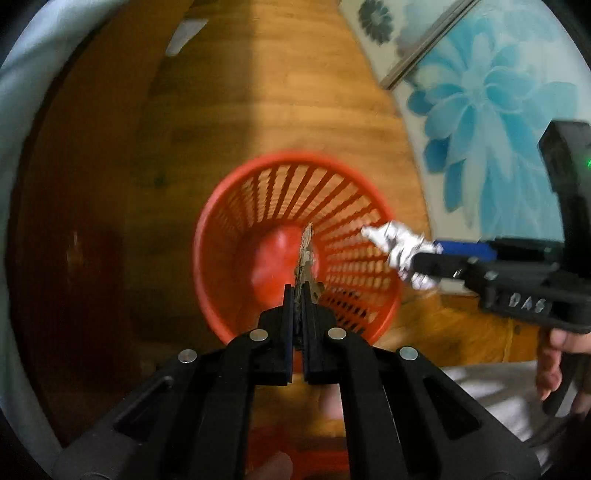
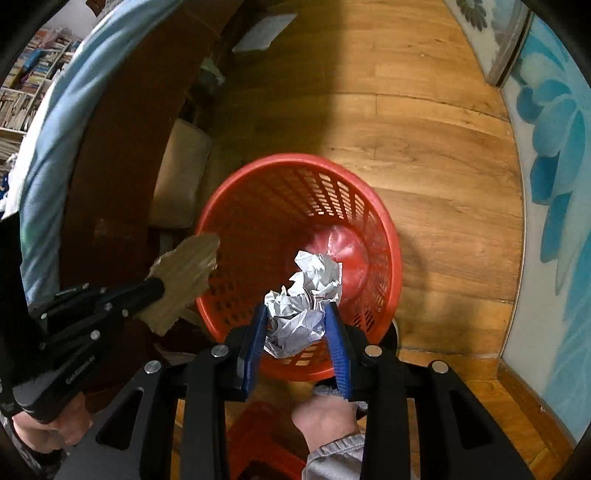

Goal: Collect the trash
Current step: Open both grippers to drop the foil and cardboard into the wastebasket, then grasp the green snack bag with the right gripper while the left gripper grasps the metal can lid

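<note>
A red slatted waste basket (image 1: 295, 166) stands on the wooden floor, seen from above in both views (image 2: 295, 162). It looks empty inside. My left gripper (image 1: 297, 291) is shut on a torn piece of brown cardboard (image 1: 306, 254), held edge-on over the basket; in the right wrist view the cardboard (image 2: 181, 273) hangs over the basket's left rim. My right gripper (image 2: 297, 314) is shut on a crumpled ball of white paper (image 2: 306, 295) above the basket's near side. In the left wrist view the paper (image 1: 399, 247) is over the right rim.
Dark wooden furniture (image 2: 122, 147) and a blue cloth (image 2: 48, 147) are on the left. A panel with blue flowers (image 2: 554, 184) runs along the right. A flat white sheet (image 2: 264, 31) lies on the floor beyond. A red stool (image 2: 258, 435) and a foot (image 2: 325, 417) are just below.
</note>
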